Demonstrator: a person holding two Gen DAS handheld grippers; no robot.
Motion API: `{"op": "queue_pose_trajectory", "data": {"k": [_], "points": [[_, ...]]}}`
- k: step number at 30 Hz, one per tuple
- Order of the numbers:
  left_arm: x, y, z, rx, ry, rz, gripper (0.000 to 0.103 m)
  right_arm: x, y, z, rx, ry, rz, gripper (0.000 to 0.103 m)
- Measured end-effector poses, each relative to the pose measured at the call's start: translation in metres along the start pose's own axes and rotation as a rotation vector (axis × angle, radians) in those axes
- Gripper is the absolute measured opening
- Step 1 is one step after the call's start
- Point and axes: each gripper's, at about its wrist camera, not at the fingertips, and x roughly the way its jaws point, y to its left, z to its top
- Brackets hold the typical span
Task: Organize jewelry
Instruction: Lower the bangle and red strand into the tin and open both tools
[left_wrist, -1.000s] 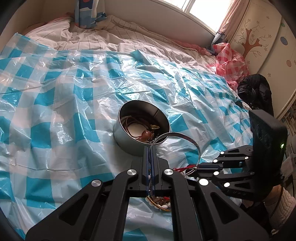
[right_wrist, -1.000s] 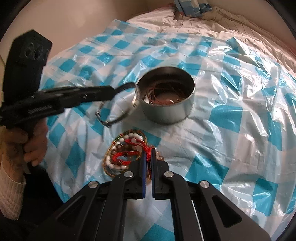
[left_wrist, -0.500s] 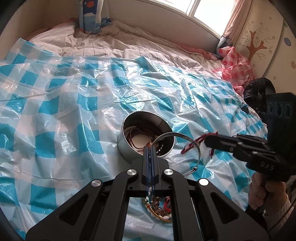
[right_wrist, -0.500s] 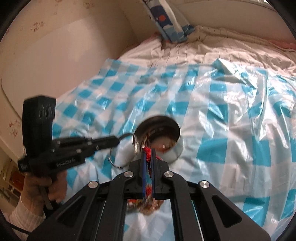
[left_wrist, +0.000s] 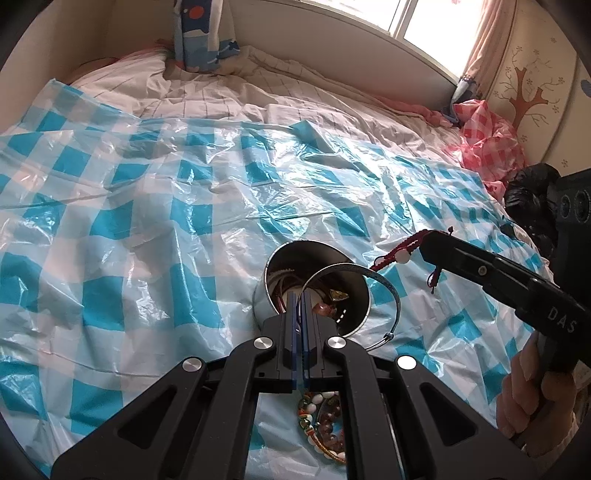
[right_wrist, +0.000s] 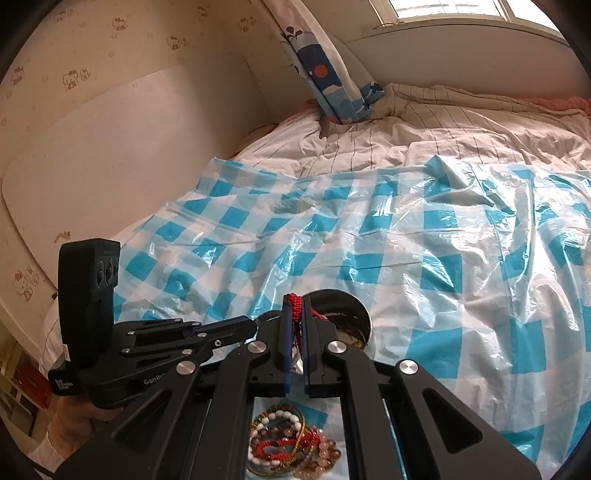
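- Left wrist view: the left gripper (left_wrist: 300, 295) pinches a silver bangle (left_wrist: 380, 291), its hoop hanging past the fingertips over the tin (left_wrist: 266, 295). Released off-centre, the hoop could catch the rim and tip out onto the plastic sheet (left_wrist: 147, 221).
- Right wrist view: the right gripper (right_wrist: 294, 300) clamps a red cord bracelet (right_wrist: 294, 306) just before the tin (right_wrist: 364, 317). Its loose tail could snag the bangle.
- Below both tongs, the bead pile (right_wrist: 291, 443) waits unsorted; a dropped piece may tangle there.

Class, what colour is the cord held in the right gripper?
Red cord, clearest in the left wrist view.
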Motion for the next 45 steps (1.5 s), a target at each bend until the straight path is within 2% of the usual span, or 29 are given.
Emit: {"op": "queue_pose_trajectory", "data": {"k": [11,25,30,32,33,35,45], "points": [[0.017,-0.002,0.007,-0.003,0.004,0.035,0.002,0.019,0.003,0.005,-0.006,-0.001,0.017,0.005],[0.047,-0.004,0.014,-0.029,0.027,0.049,0.002,0.042,-0.014,0.002,0.026,0.036,0.007,0.005],[0.061,-0.007,0.015,-0.021,0.055,0.071,0.002,0.053,-0.021,-0.003,0.041,0.061,0.011,0.005],[0.066,-0.007,0.014,-0.017,0.072,0.106,0.003,0.06,-0.022,-0.005,0.035,0.095,-0.007,0.006],[0.067,-0.006,0.013,-0.021,0.076,0.113,0.003,0.066,-0.024,-0.007,0.036,0.132,-0.037,0.008],[0.064,-0.003,0.014,-0.041,0.07,0.111,0.003,0.07,-0.029,-0.011,0.06,0.15,-0.047,0.025],[0.054,0.002,0.014,-0.059,0.048,0.117,0.003,0.061,-0.033,-0.009,0.073,0.134,-0.063,0.03]]}}
